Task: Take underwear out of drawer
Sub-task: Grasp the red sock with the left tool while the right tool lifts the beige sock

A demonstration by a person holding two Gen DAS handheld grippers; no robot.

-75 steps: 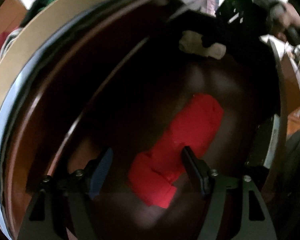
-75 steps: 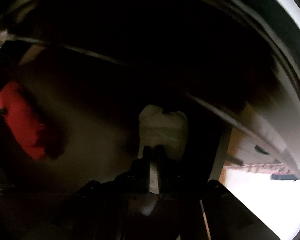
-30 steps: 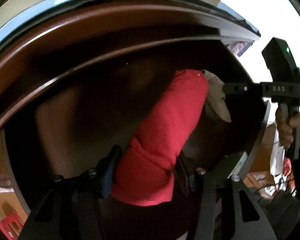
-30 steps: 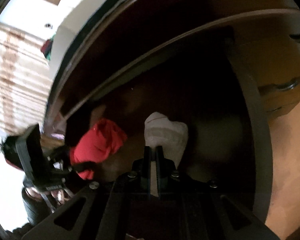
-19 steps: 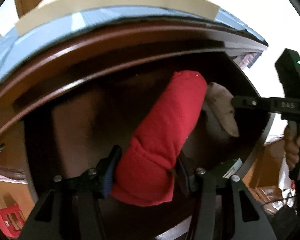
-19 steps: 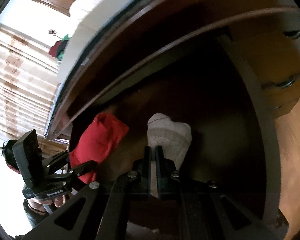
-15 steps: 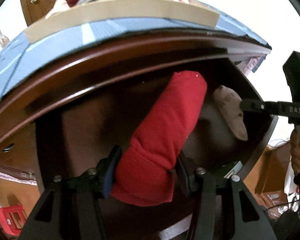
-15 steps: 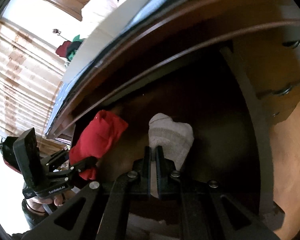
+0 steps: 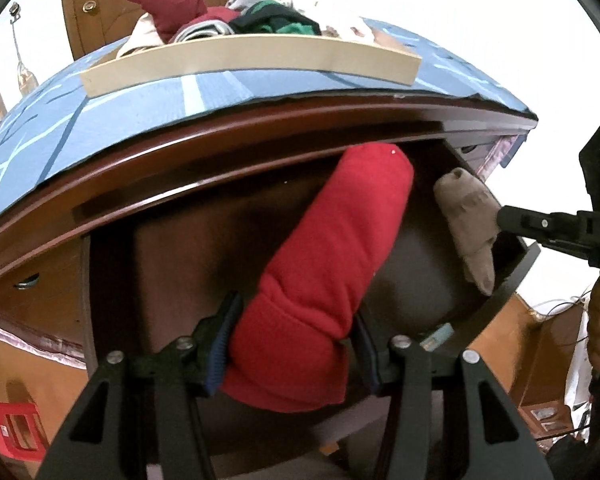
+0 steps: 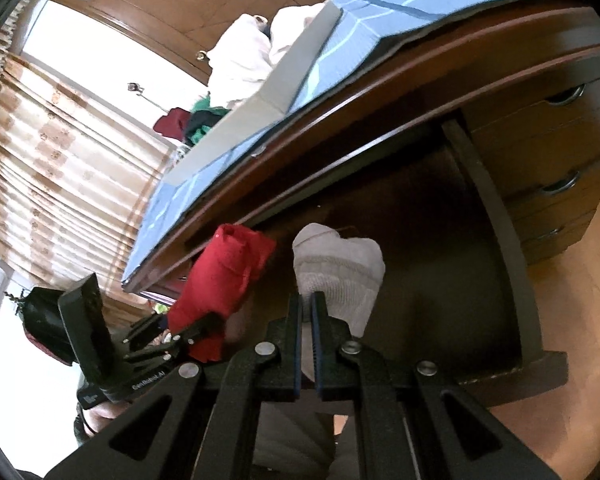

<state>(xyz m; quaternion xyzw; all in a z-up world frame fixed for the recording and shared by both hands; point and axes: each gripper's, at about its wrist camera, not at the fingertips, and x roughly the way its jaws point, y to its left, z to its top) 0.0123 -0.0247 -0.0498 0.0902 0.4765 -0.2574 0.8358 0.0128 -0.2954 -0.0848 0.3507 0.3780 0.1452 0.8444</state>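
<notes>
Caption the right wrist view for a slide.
Right hand-held gripper clamps a white garment above the open drawer.

We are seeing a tray (image 9: 252, 65) sitting on the desk (image 9: 148, 164) top, clothes (image 9: 204, 24) lying in it. The open drawer (image 9: 512, 280) is sitting below.

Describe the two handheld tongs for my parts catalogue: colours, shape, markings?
Both are matte black. The left tongs have triangular cut-out arms with silver screws and ribbed blue finger pads. The right tongs match; their body shows white "DAS" lettering in the left view. The left body reads "CenRobot.AI".
</notes>
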